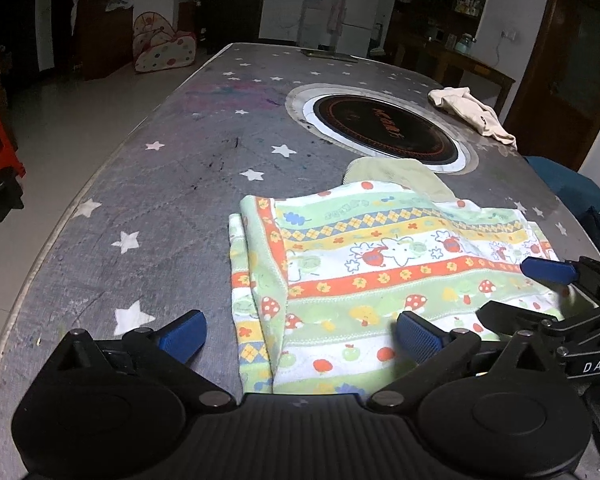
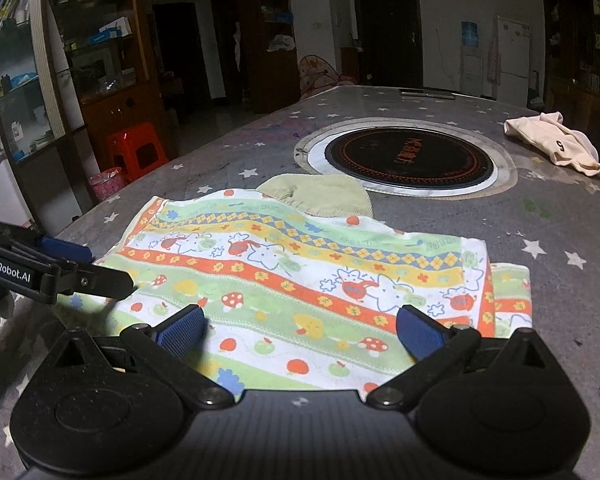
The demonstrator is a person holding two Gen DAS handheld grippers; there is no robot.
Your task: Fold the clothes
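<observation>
A patterned garment point(image 1: 380, 272) with orange, yellow and green stripes, mushrooms and apples lies flat on the star-printed table point(image 1: 160, 208). Its left edge is folded over, and a pale green part point(image 1: 400, 176) sticks out behind it. My left gripper point(image 1: 300, 334) is open low over the garment's near left part, with one pad off the cloth on the table. My right gripper point(image 2: 300, 330) is open over the garment point(image 2: 300, 276) near its front edge. Each gripper shows in the other's view, the right gripper point(image 1: 540, 292) and the left gripper point(image 2: 96, 266), with fingers apart. Neither holds cloth.
A round black cooktop point(image 1: 384, 124) is set into the table's middle, behind the garment. A crumpled cream garment point(image 2: 556, 144) lies at the far right of the table. A red stool point(image 2: 136, 152) and cabinets stand on the floor to the left.
</observation>
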